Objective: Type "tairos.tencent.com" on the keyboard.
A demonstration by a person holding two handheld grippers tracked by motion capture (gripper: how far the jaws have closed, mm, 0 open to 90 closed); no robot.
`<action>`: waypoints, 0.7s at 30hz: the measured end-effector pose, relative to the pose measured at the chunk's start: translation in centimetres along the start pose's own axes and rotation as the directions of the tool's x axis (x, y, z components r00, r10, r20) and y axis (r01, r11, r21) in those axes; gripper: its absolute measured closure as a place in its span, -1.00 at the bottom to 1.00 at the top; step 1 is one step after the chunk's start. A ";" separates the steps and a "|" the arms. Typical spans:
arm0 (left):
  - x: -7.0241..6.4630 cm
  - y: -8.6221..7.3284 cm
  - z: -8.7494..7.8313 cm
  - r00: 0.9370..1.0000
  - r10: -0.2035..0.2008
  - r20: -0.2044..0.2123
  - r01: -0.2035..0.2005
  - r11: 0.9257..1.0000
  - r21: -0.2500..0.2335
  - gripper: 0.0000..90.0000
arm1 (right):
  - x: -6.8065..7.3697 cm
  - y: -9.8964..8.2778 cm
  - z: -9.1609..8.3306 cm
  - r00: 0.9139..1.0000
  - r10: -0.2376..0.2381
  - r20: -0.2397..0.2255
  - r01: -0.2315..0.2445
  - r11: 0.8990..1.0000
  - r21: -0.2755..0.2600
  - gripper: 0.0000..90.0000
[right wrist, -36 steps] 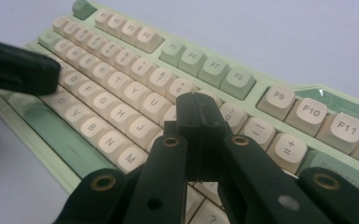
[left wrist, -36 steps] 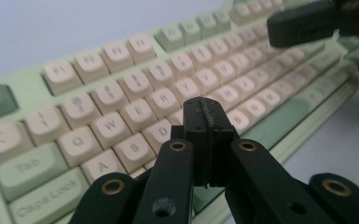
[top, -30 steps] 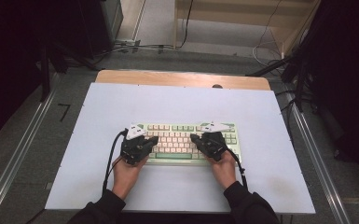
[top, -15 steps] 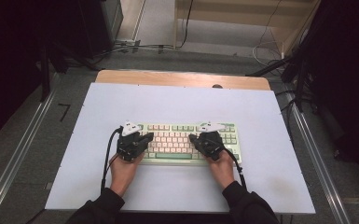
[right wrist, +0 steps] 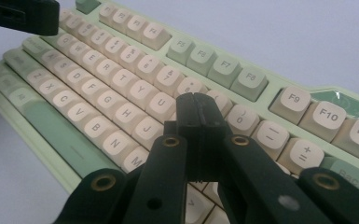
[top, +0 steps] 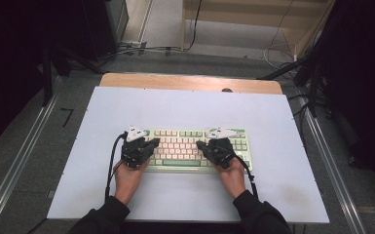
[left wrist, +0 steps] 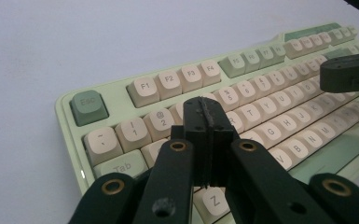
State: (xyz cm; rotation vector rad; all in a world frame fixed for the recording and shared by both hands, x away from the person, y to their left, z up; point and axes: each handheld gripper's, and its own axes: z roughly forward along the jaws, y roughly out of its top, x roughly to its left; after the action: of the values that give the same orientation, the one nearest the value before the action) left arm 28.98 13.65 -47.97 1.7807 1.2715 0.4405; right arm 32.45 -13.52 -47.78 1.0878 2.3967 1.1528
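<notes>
A pale green keyboard (top: 182, 146) with cream and green keys lies on the white board, near its front middle. My left gripper (top: 154, 142) is over the keyboard's left end, its jaws pressed together with nothing between them. In the left gripper view the shut tips (left wrist: 208, 115) sit just above the number and top letter rows of the keyboard (left wrist: 270, 88). My right gripper (top: 199, 145) is over the right half, also shut and empty. In the right gripper view its tips (right wrist: 199, 111) hover near the keys around the 9 of the keyboard (right wrist: 107, 70). Whether either tip touches a key I cannot tell.
The white board (top: 126, 107) covers a wooden table whose far edge (top: 190, 82) shows behind it. A small dark spot (top: 226, 89) sits at that edge. Metal rails (top: 24, 156) run along both sides on the floor, and cables lie beyond the table.
</notes>
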 end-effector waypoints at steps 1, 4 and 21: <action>0.0 0.0 0.0 1.000 0.000 -0.001 0.000 1.000 0.000 1.00 | 0.1 0.0 -0.1 1.000 -0.003 -0.002 0.003 1.000 -0.003 0.94; 0.0 0.0 0.0 1.000 0.000 -0.002 0.000 1.000 -0.001 1.00 | 0.2 0.0 -0.4 1.000 -0.004 -0.009 0.004 1.000 -0.009 0.94; 0.0 0.0 -0.1 1.000 -0.002 0.000 0.002 1.000 -0.003 1.00 | 1.1 -0.3 -1.1 0.998 -0.018 -0.059 0.018 1.000 -0.009 0.94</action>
State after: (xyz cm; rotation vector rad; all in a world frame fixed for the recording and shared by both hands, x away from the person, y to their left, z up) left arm 28.91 13.73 -47.95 1.7768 1.2727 0.4411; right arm 30.94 -13.50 -47.21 1.0413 2.4384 1.2041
